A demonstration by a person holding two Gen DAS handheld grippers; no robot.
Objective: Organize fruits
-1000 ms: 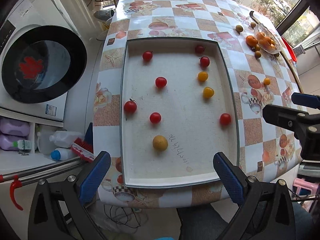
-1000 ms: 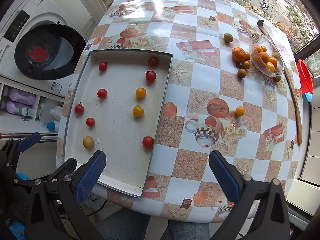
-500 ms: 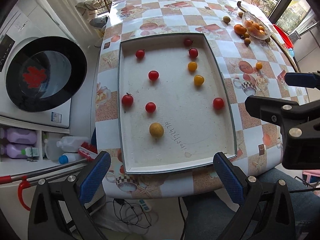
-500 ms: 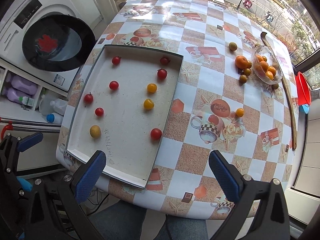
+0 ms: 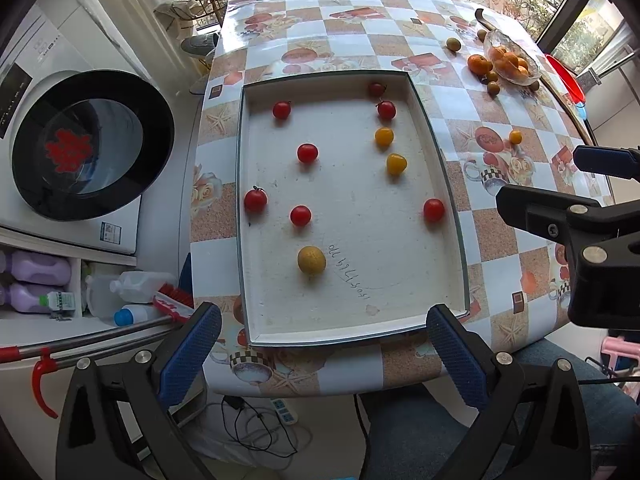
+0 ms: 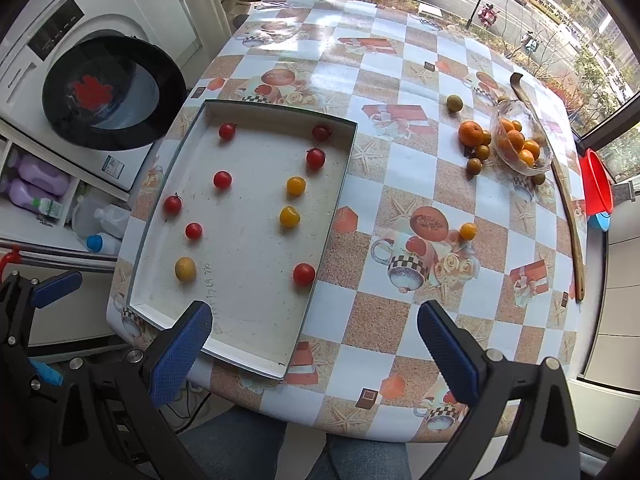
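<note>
Left wrist view has the left gripper (image 5: 322,354) spread wide and holding nothing, poised above the table's near edge. Just ahead of its fingertips lies the white tray (image 5: 256,336). Nearest in it sits a dull yellow fruit (image 5: 311,259), then red cherry tomatoes (image 5: 300,215) scattered beyond, with two yellow tomatoes (image 5: 396,163) ahead to the right. The right gripper (image 6: 314,340) is likewise spread and empty, its left finger (image 6: 180,354) over the tray's near corner. Ahead and right of it a small orange fruit (image 6: 468,231) rests alone on the checkered tablecloth (image 6: 372,320). Farthest right, a glass bowl (image 6: 506,114) holds oranges, more fruit lying beside it.
</note>
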